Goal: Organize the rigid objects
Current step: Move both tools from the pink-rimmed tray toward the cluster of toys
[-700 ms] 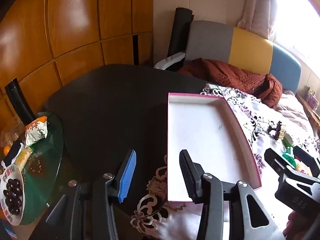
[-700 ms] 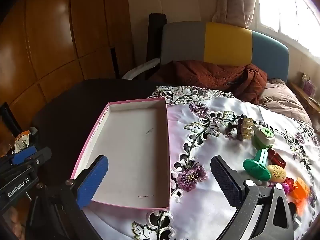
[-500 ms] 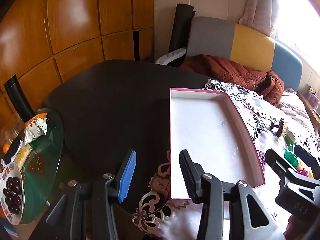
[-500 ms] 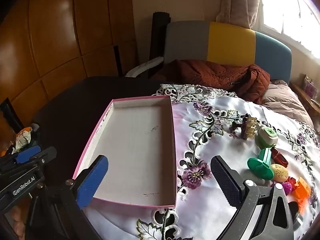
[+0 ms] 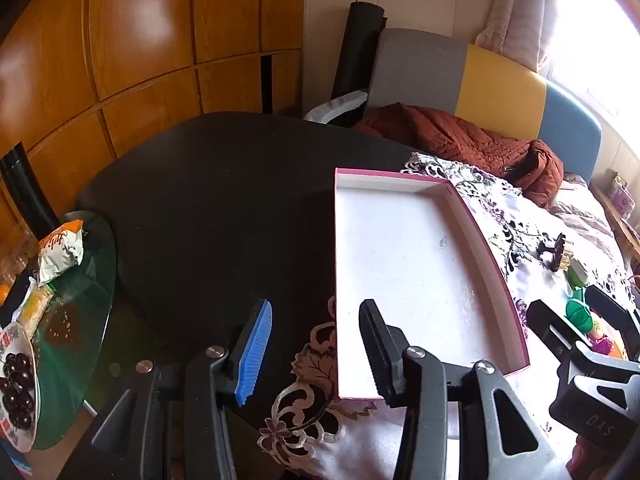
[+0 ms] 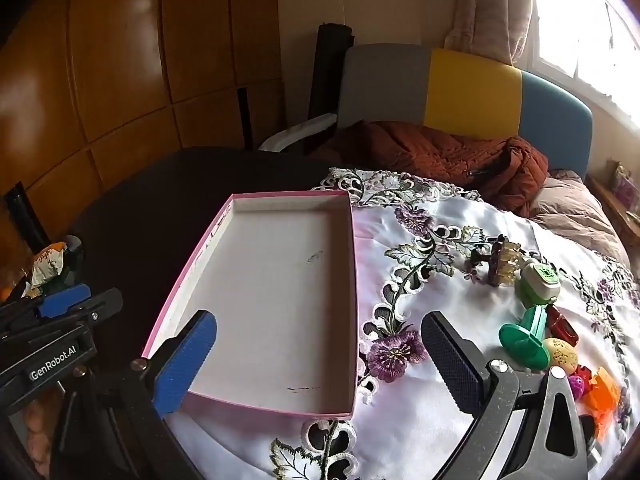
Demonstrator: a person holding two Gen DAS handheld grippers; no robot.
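Note:
An empty pink-rimmed white box [image 6: 353, 280] lies on the embroidered white cloth [image 6: 440, 420]; it also shows in the left wrist view [image 5: 486, 248]. To its right lie small toys: a dark crown-like piece [image 6: 500, 262], a green-and-white cup [image 6: 538, 284], a green stamp [image 6: 524, 338], a red capsule [image 6: 562, 324], a yellow egg [image 6: 562, 354] and an orange piece [image 6: 602, 396]. My right gripper [image 6: 316, 360] is open and empty over the box's near end. My left gripper [image 5: 314, 350] is open and empty at the box's near left corner.
A black table [image 5: 208, 200] lies under the cloth. A glass side table [image 5: 80, 320] at left holds snack bags and a plate of cherries [image 5: 16, 384]. A brown jacket [image 6: 440, 156] lies on a grey, yellow and blue sofa [image 6: 472, 84] behind.
Both grippers have drawn back and tilted slightly, so the box and toys sit a little lower in view. Both stay open and empty.

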